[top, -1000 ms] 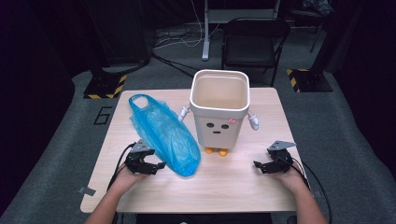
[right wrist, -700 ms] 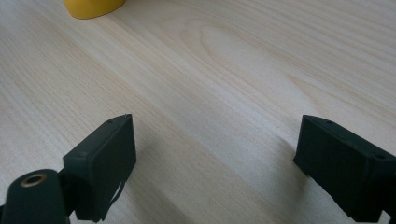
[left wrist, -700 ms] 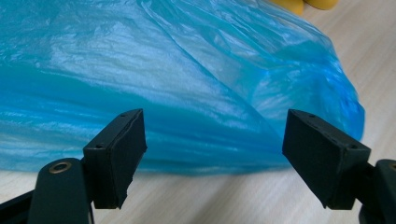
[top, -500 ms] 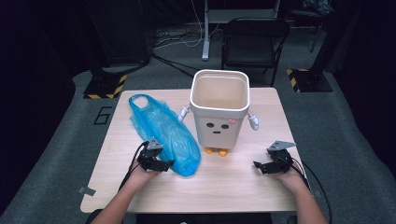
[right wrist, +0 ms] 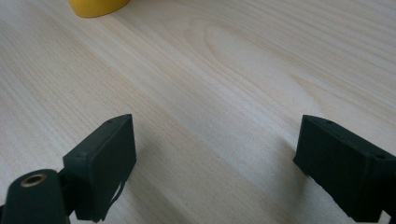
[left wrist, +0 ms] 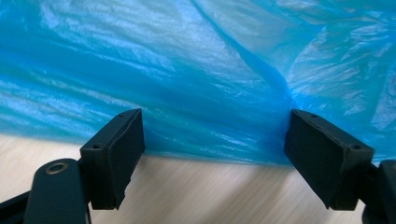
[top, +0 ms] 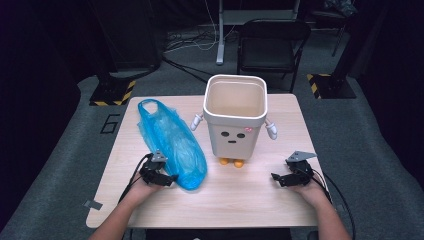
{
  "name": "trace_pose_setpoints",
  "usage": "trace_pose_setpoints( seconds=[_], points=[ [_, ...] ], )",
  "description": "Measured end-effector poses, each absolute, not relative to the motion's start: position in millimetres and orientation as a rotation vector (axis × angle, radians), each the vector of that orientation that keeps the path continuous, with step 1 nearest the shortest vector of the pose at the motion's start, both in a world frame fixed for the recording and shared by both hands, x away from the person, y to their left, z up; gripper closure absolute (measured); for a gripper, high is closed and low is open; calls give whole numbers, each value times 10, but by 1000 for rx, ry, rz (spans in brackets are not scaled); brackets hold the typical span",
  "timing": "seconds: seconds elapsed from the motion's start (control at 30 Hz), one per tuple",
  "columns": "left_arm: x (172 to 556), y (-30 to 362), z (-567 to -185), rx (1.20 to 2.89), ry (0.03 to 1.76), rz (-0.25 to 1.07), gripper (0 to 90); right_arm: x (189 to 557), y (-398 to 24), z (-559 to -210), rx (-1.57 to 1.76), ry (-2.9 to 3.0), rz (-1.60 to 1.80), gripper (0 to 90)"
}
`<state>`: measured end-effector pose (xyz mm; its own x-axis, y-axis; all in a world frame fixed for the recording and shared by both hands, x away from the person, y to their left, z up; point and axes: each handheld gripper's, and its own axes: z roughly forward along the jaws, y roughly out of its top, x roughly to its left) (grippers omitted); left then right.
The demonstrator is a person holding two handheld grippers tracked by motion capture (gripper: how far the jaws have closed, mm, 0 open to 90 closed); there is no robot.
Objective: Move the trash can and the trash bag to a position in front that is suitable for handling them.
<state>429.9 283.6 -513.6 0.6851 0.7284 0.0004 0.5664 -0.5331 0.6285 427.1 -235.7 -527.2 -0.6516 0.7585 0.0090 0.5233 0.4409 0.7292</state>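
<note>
bag: blue plastic bag [top: 172, 142] lies flat on the table [top: 250, 200], just left of the white bin [top: 235, 117] | left gripper [top: 167, 178]: at the bag's near end, left of the bin, jaws wide apart, pads clear of the plastic, holding nothing | right gripper [top: 278, 178]: right of the bin, in front, jaws wide apart over bare table, empty

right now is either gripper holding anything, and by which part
Nothing is held. The left gripper gapes at the blue bag's near end; the right gripper is open over bare table.
</note>
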Motion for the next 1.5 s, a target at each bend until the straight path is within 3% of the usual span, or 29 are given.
trace_pose_setpoints(
  seconds=[0.33, 0.9, 1.1, 1.5],
  points=[
    [4220, 3273, -5134, 2304, 1032, 351, 189, 4259, -2353, -5272, 1098, 2376, 1037, 111],
    [3978, 4176, -5194, 2163, 1194, 438, 187, 4241, -2350, -5272, 1093, 2380, 1038, 111],
    [3886, 4279, -5196, 2129, 1203, 418, 192, 4239, -2350, -5273, 1083, 2385, 1040, 111],
    [3829, 4305, -4995, 2078, 1181, 437, 286, 4237, -2350, -5273, 1075, 2392, 1040, 109]
  ],
)
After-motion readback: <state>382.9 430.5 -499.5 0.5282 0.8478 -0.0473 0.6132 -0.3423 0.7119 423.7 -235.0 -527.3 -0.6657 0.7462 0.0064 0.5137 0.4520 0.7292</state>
